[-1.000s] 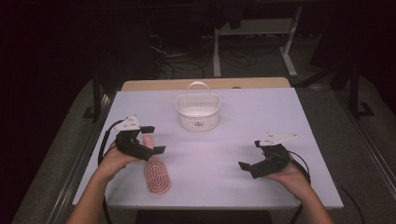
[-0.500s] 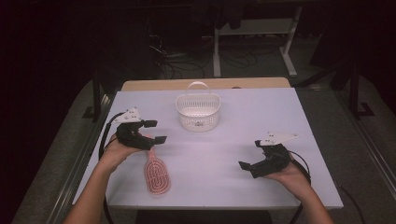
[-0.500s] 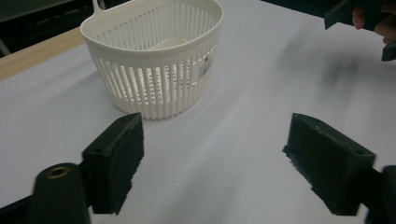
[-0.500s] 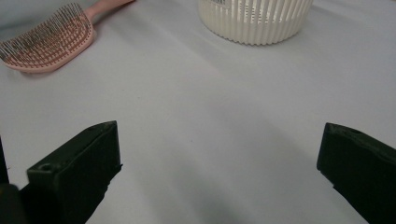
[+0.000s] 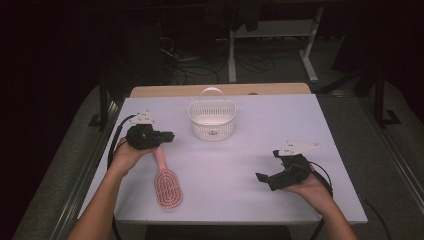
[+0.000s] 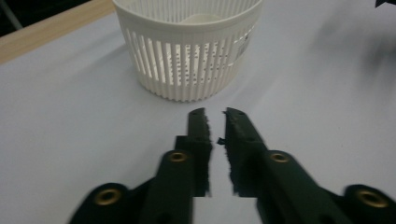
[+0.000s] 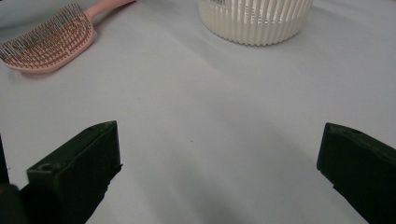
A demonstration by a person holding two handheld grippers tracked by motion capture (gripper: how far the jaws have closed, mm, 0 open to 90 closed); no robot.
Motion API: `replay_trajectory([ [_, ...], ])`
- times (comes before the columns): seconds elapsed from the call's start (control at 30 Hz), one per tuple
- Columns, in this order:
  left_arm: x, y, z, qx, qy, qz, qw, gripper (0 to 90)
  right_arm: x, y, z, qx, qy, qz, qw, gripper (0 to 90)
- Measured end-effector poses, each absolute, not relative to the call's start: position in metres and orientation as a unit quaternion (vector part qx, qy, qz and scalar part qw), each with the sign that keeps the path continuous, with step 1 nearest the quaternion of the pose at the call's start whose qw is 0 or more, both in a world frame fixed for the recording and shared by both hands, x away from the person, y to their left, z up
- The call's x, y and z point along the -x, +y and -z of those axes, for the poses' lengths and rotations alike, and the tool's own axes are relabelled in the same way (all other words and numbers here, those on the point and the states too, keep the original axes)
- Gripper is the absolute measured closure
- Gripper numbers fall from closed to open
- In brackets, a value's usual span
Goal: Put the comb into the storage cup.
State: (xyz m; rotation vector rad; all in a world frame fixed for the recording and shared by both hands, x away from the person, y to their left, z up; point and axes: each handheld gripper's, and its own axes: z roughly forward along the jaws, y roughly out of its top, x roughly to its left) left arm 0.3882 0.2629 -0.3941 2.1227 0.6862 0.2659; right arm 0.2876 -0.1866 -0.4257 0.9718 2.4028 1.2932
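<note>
A pink hairbrush (image 5: 167, 186) lies bristles up on the white table (image 5: 300, 115) at the front left, its handle pointing toward my left hand. My left gripper (image 5: 169, 136) sits just beyond the handle's end and aims at the white slatted basket (image 5: 212, 119). In the left gripper view its jaws (image 6: 215, 114) have just been closing and now stand shut with nothing between them, the basket (image 6: 187, 46) right ahead. My right gripper (image 5: 262, 178) rests at the front right, and in its own view (image 7: 219, 135) stands wide open and empty, facing the brush (image 7: 46, 39) and basket (image 7: 254, 18).
A wooden strip (image 5: 220, 90) borders the table's far edge. Beyond it are a dark floor with cables and a white desk frame (image 5: 270, 35). A broad bare stretch of tabletop lies between the two grippers.
My left gripper has moved away from the brush handle toward the far side, and its jaws have closed on nothing. The brush stays on the table. The right hand has kept still.
</note>
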Motion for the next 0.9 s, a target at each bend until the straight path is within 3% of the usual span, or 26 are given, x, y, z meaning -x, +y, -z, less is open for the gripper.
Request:
replay_trajectory([
  [0.03,-0.390,0.263,0.395,-0.852,0.280,-0.105,0.430,90.0,-0.288,-0.187,0.426,-0.333,0.823,-0.443,0.122,0.0],
  [0.9,-0.416,0.264,0.422,-0.889,0.309,-0.098,0.324,90.0,-0.287,-0.186,0.426,-0.333,0.825,-0.441,0.121,0.0],
])
